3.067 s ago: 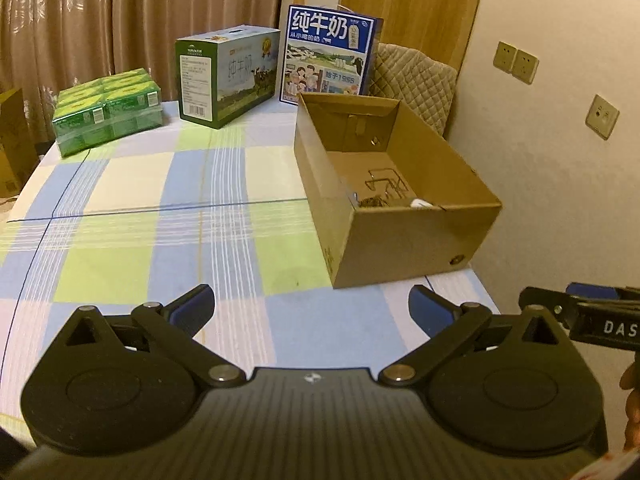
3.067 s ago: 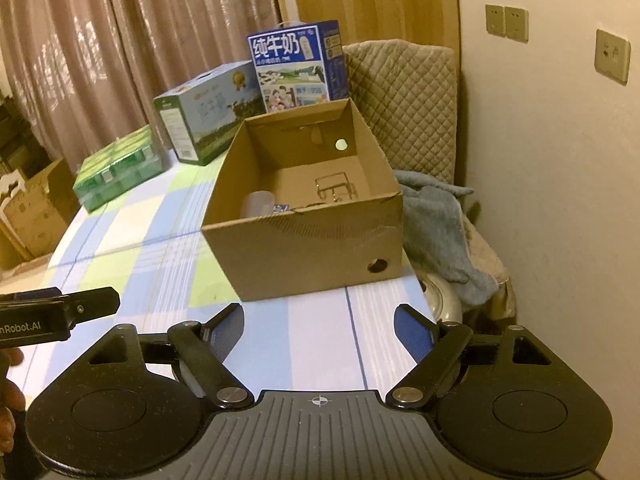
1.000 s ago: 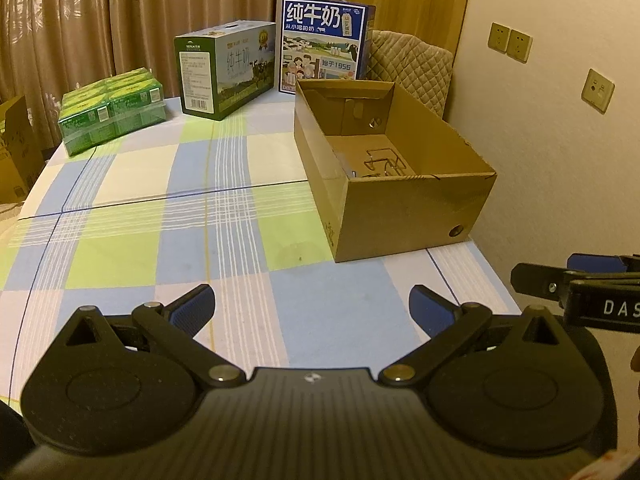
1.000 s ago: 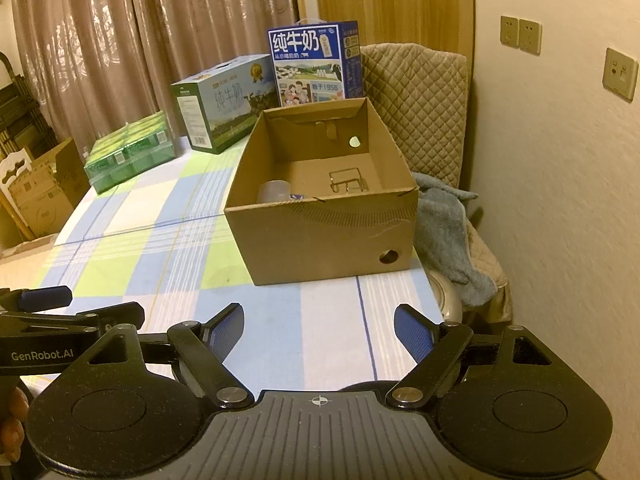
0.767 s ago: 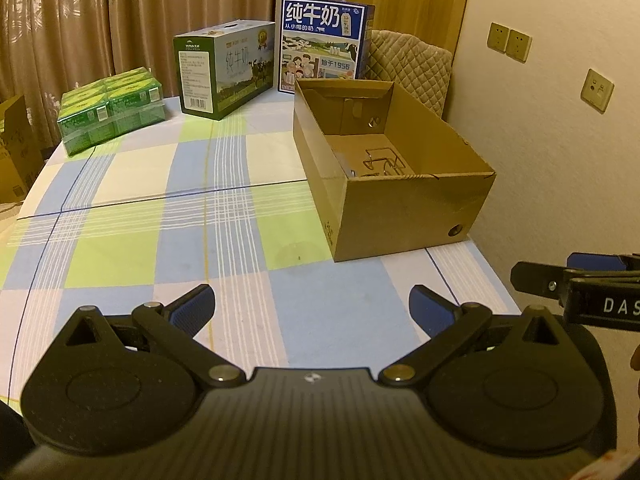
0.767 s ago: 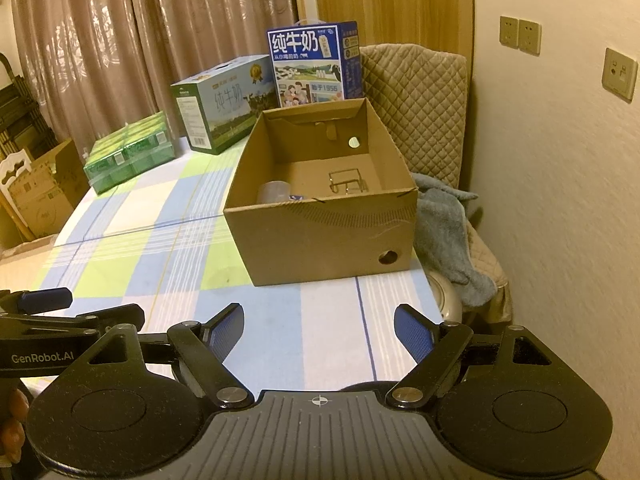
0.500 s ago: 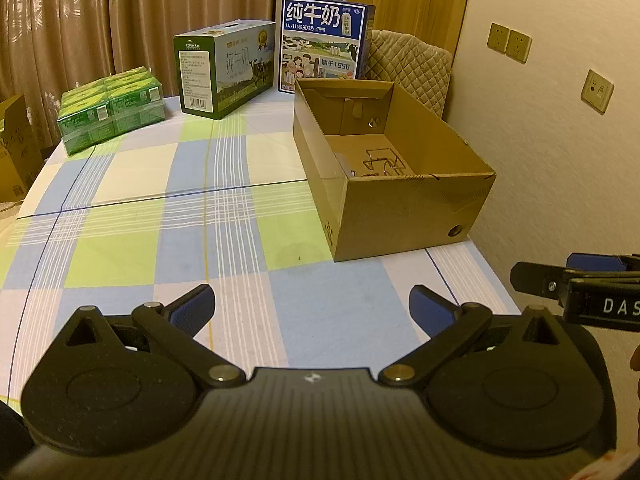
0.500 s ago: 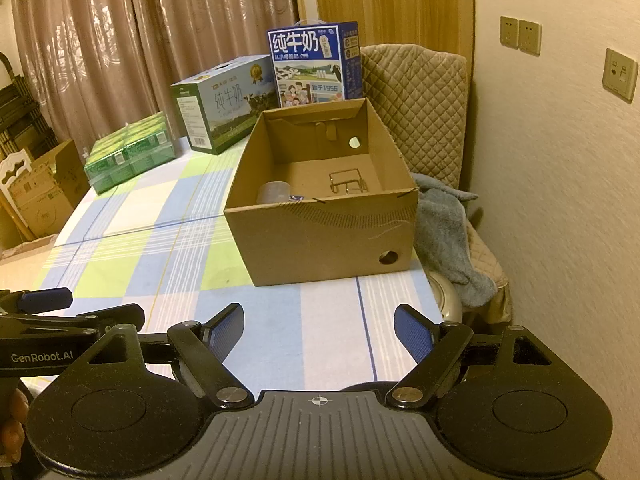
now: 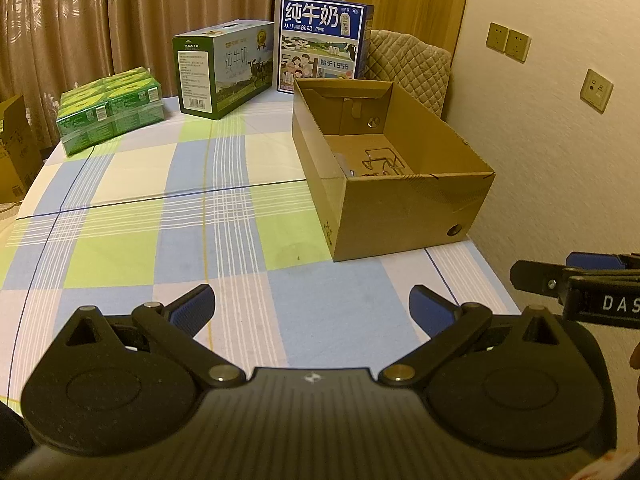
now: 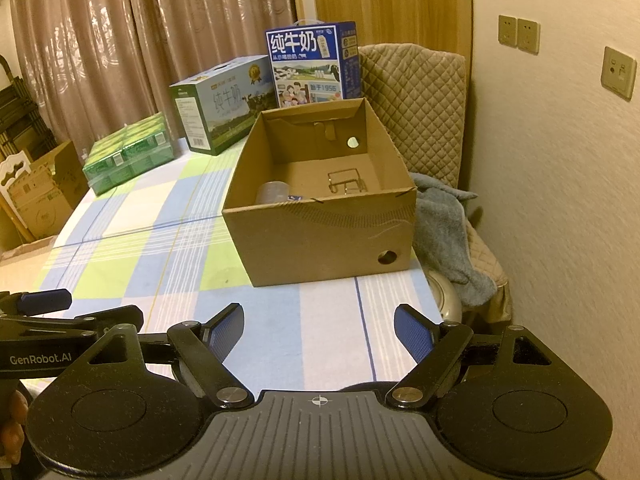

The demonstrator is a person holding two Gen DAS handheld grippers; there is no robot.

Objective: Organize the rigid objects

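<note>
A: Both released? Left gripper [image 9: 311,309], right gripper [image 10: 319,333], nothing between.
B: Yes. Open brown cardboard box [image 10: 320,236] at tablecloth's right edge holds wire rack [image 10: 346,182], clear cup [image 10: 273,193]. Reach in over the near wall, steeply.

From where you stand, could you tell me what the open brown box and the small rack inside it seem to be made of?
Open brown box: matte corrugated cardboard, judging by its raw brown faces, torn rim and punched hole. Small rack: thin bent wire, probably metal, since it shows only as slim outlines; its finish is unclear.
</note>
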